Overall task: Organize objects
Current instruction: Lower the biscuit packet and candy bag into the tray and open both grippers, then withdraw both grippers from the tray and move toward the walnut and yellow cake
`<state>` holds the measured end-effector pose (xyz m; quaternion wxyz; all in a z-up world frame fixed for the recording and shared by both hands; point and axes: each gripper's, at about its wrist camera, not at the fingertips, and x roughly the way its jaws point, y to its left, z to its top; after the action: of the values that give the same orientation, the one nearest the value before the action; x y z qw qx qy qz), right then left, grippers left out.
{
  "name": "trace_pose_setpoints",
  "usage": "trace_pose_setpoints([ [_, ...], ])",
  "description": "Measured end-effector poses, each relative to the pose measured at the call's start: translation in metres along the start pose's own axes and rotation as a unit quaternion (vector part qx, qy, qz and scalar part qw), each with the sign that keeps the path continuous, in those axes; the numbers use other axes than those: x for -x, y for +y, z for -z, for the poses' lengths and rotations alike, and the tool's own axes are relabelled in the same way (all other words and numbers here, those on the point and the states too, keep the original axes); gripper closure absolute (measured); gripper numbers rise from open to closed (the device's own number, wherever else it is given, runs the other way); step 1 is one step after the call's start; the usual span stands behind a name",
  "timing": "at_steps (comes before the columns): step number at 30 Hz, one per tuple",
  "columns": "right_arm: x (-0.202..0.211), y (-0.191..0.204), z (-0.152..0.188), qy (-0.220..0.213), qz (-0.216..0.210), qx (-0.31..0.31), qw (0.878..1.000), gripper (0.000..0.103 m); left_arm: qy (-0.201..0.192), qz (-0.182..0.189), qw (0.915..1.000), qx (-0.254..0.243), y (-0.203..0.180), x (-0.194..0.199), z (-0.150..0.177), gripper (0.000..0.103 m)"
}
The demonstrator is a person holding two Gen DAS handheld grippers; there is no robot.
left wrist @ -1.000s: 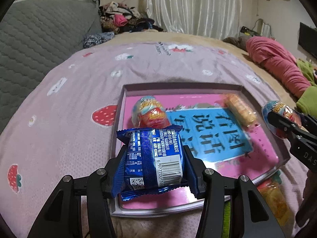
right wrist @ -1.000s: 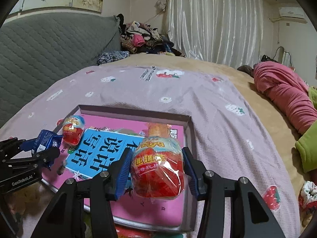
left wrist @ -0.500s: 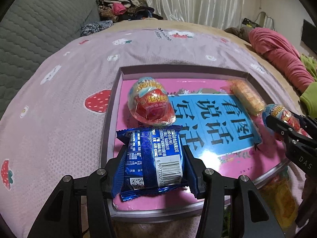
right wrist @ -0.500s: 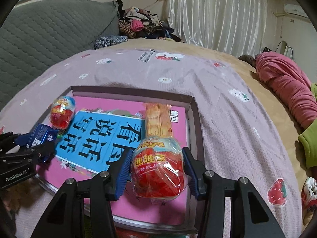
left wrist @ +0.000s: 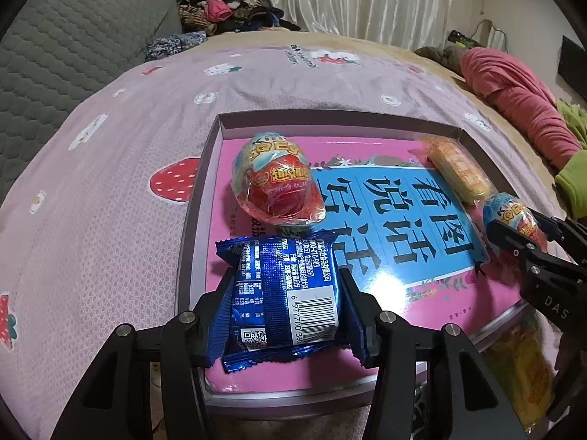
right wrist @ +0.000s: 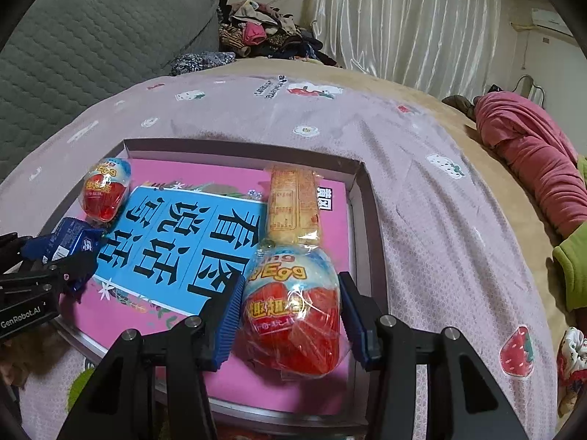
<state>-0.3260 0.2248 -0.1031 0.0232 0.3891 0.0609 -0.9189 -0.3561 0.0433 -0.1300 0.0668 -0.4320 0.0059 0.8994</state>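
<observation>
A shallow grey box (left wrist: 330,119) on the bed holds a pink and blue book (left wrist: 403,227). On the book lie a wrapped red egg toy (left wrist: 279,187) at the far left and a yellow wafer pack (left wrist: 458,168) at the far right. My left gripper (left wrist: 288,282) is shut on a blue snack packet (left wrist: 293,275), which hangs over the box's near left corner. My right gripper (right wrist: 291,293) is shut on a second wrapped egg toy (right wrist: 293,308), low over the book's near right part, just in front of the wafer pack (right wrist: 293,201).
The box rests on a lilac strawberry-print blanket (left wrist: 110,201). A yellow snack bag (left wrist: 521,366) lies by the box's near right edge. A grey quilted headboard (right wrist: 91,55) stands at the left, a clothes pile (right wrist: 264,36) behind, and pink bedding (right wrist: 532,154) at the right.
Both grippers have come lower and closer to the box with their loads still held. The right gripper's egg has sunk toward the book beside the wafer pack.
</observation>
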Motion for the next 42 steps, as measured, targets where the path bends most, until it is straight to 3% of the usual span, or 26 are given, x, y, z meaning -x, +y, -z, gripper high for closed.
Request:
trace_pose_setpoints([
  [12,-0.003,0.002,0.001,0.012,0.002,0.004,1.000,0.051,0.004,0.004,1.0000,0.002,-0.001,0.000,0.001,0.048],
  [15,0.000,0.002,0.000,0.008,0.005,0.003,1.000,0.046,0.007,0.003,1.0000,0.002,-0.002,0.000,0.001,0.047],
  [17,0.003,0.001,-0.001,0.006,0.005,0.000,1.000,0.038,0.009,0.003,1.0000,0.000,-0.001,0.001,0.001,0.046],
  [21,0.009,0.001,-0.002,-0.004,0.010,0.001,1.000,0.036,-0.006,0.004,1.0000,-0.003,-0.004,0.013,-0.001,0.031],
  [25,0.015,-0.002,-0.004,-0.010,0.012,-0.006,1.000,0.032,-0.017,0.007,0.9998,0.000,-0.002,0.023,-0.003,0.027],
  [31,0.039,-0.003,-0.011,-0.044,0.018,-0.011,0.999,0.022,-0.040,0.004,0.9992,0.008,0.003,0.046,-0.010,0.025],
  [42,0.085,0.008,-0.020,-0.084,0.009,-0.004,0.996,0.019,-0.082,-0.019,0.9964,0.008,0.008,0.093,-0.013,0.022],
])
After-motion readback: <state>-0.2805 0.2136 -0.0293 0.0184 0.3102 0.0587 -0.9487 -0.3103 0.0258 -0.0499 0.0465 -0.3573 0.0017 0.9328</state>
